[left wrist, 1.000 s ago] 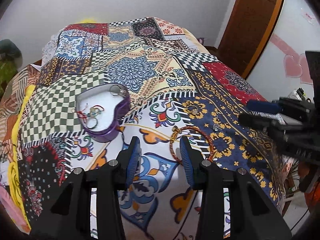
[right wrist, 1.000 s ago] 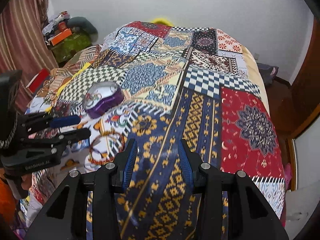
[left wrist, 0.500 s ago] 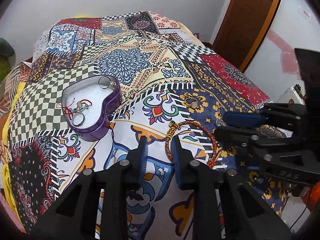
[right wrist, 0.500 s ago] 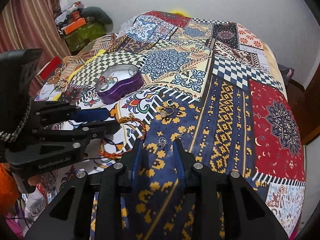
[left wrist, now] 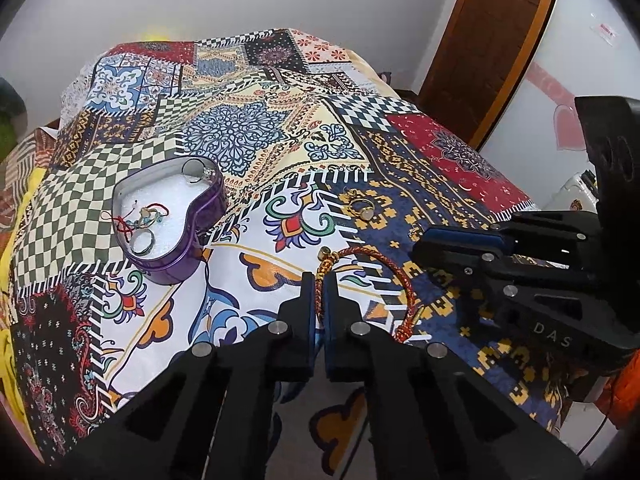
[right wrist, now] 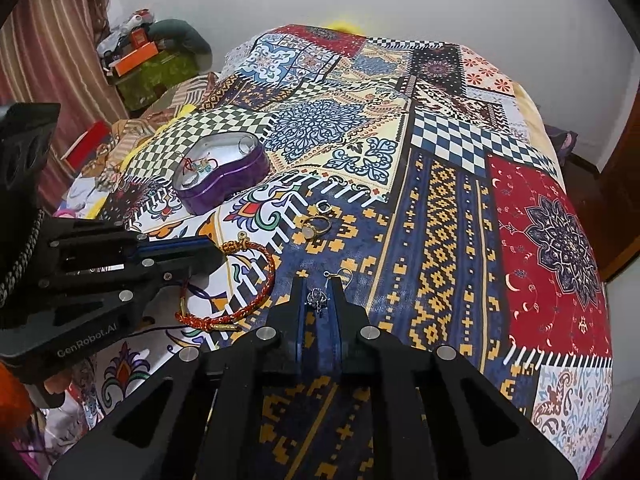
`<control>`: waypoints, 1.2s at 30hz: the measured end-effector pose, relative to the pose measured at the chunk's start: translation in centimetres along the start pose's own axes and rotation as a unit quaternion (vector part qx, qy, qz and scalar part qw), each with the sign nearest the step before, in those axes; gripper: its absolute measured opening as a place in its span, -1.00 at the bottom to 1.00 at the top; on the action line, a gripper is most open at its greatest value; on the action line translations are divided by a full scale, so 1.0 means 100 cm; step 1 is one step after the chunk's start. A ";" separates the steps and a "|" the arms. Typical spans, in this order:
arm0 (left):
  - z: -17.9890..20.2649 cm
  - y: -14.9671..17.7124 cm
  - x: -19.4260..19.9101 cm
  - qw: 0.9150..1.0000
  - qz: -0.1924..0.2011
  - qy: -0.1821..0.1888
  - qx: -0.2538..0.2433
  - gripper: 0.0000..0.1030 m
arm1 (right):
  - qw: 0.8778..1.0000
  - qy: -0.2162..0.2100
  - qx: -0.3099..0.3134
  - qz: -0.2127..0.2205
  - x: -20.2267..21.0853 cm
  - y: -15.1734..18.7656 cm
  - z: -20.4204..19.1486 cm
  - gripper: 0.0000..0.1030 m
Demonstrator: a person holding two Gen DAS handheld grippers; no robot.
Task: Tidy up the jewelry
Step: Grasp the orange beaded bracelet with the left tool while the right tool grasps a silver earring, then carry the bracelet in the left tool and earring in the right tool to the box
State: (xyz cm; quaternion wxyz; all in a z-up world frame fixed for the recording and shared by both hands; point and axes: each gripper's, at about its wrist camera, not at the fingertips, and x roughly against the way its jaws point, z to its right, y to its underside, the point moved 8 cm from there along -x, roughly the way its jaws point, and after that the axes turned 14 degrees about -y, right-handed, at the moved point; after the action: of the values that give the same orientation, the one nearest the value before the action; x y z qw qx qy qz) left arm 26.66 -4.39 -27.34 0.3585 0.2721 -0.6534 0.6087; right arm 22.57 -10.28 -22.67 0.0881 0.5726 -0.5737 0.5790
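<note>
Red-gold braided bracelet [left wrist: 402, 280] lies on patchwork bedspread [left wrist: 248, 136], L gripper [left wrist: 319, 292] clamped on its cord nr clasp. R gripper [right wrist: 318, 300] pinched on silver earring [right wrist: 317, 298]. Gold ring [right wrist: 316, 226] loose betw. them & purple heart tin [left wrist: 168, 216].

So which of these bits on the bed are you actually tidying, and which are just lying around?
Part of the job:
red braided bracelet
silver earring
gold ring
purple heart-shaped tin

Just lying about:
patchwork bedspread
orange box
wooden door
</note>
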 end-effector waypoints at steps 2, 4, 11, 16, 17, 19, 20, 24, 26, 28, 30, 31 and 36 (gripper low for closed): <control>0.000 -0.001 0.005 1.000 0.006 -0.001 0.003 -0.98 | 1.000 -0.001 -0.003 0.004 0.004 -0.001 -0.001 -0.82; -0.001 -0.002 0.011 1.000 0.011 -0.001 0.006 -0.98 | 1.000 -0.001 -0.003 0.009 0.009 -0.004 -0.001 -0.82; -0.006 -0.011 0.031 0.999 0.036 -0.008 0.014 -0.98 | 1.000 -0.001 0.000 0.028 0.025 -0.013 -0.008 -0.82; -0.013 -0.017 0.048 0.998 0.056 -0.016 0.024 -0.98 | 0.999 0.001 0.006 0.043 0.035 -0.021 -0.017 -0.82; -0.015 -0.018 0.052 0.998 0.060 -0.018 0.026 -0.98 | 0.999 0.001 0.008 0.046 0.037 -0.023 -0.019 -0.82; -0.019 -0.020 0.057 0.997 0.067 -0.021 0.030 -0.98 | 0.999 0.002 0.011 0.052 0.040 -0.026 -0.024 -0.82; -0.022 -0.021 0.061 0.997 0.070 -0.023 0.032 -0.98 | 0.998 0.001 0.013 0.055 0.041 -0.028 -0.026 -0.82; -0.033 -0.027 0.073 0.995 0.086 -0.031 0.041 -0.98 | 0.998 0.001 0.024 0.064 0.046 -0.036 -0.036 -0.82; -0.040 -0.029 0.080 0.994 0.095 -0.036 0.047 -0.98 | 0.997 -0.001 0.027 0.069 0.047 -0.040 -0.041 -0.82; -0.046 -0.032 0.085 0.993 0.102 -0.040 0.053 -0.98 | 0.997 -0.003 0.030 0.073 0.047 -0.044 -0.046 -0.82; -0.053 -0.035 0.090 0.991 0.110 -0.045 0.059 -0.98 | 0.997 -0.006 0.033 0.075 0.046 -0.049 -0.051 -0.82; -0.056 -0.035 0.092 0.990 0.114 -0.048 0.062 -0.98 | 0.996 -0.008 0.034 0.077 0.046 -0.050 -0.053 -0.82; -0.075 -0.039 0.098 0.987 0.124 -0.061 0.077 -0.98 | 0.995 -0.015 0.046 0.083 0.041 -0.060 -0.067 -0.82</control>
State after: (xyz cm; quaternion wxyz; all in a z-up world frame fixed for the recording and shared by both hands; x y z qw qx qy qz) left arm 24.98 3.43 -17.10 0.2177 0.2525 -0.6535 0.6795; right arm 22.01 -5.45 -14.06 0.0044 0.5348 -0.5935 0.6015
